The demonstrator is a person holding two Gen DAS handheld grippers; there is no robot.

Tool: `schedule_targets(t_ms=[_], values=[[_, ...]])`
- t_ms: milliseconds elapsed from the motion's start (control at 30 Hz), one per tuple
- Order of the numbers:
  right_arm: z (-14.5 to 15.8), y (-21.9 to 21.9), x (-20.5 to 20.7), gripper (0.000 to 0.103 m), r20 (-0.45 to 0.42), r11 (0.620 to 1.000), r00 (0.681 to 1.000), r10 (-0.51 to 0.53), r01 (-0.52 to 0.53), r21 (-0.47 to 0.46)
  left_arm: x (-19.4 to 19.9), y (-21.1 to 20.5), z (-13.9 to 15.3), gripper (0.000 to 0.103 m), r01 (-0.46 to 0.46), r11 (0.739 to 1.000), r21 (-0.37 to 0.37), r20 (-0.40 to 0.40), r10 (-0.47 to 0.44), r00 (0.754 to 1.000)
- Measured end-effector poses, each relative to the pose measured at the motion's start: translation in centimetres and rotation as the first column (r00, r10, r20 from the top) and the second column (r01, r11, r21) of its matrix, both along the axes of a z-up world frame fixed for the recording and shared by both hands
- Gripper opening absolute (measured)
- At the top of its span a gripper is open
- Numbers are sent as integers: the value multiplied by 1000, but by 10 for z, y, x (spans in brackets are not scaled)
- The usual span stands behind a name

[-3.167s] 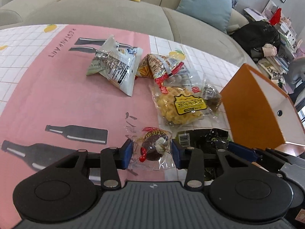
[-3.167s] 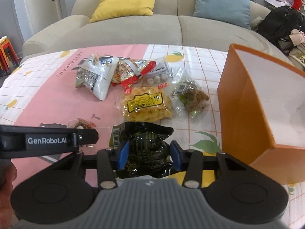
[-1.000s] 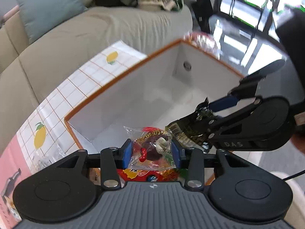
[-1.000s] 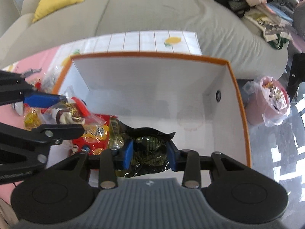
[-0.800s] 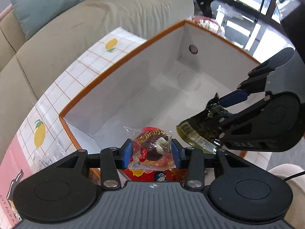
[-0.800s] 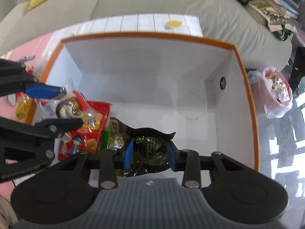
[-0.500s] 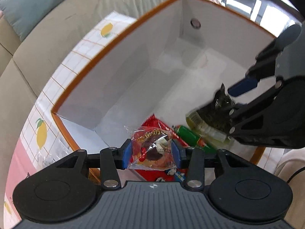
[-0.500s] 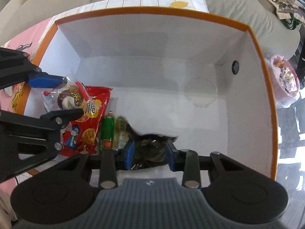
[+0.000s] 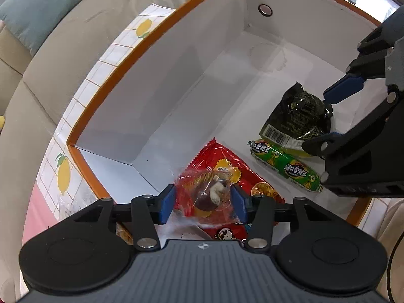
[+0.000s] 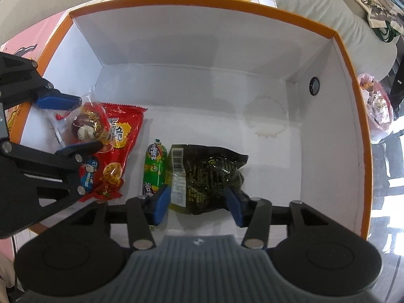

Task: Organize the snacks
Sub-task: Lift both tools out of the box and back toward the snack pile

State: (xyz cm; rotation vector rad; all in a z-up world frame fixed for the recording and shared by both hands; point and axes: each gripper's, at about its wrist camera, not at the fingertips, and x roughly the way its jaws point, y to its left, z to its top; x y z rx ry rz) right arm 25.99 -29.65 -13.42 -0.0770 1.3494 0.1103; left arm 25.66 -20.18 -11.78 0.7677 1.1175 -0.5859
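Now black packet point(image 10: 209, 176) lies between opening jaws.

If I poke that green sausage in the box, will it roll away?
Probably a little. The green sausage is a round tube lying on the box's flat floor, so it could roll sideways. The black bag sits right beside it and would likely stop it.

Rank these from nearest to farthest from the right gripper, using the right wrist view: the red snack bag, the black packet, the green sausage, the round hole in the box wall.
1. Black packet, between the right gripper jaws.
2. Green sausage, just left.
3. Red snack bag, farther left.
4. Round hole, upper right in the box wall.
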Motion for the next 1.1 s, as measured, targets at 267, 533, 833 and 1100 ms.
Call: schedule_targets(t_ms=[267, 533, 833, 1100], values=[[2, -2, -4, 68, 7, 1000, 1000, -21, 21, -9, -8, 3, 14, 71, 32, 999, -16, 29, -31, 999], [20, -4, -12, 83, 65, 999, 997, -41, 43, -19, -22, 13, 38, 71, 12, 997, -71, 60, -8, 998], [50, -4, -42, 86, 221, 992, 968, -122, 120, 23, -45, 51, 81, 71, -99, 965, -241, 123, 132, 984], [77, 23, -86, 94, 439, 988, 887, -146, 152, 21, -77, 95, 101, 71, -197, 910, -365, 167, 272, 948]])
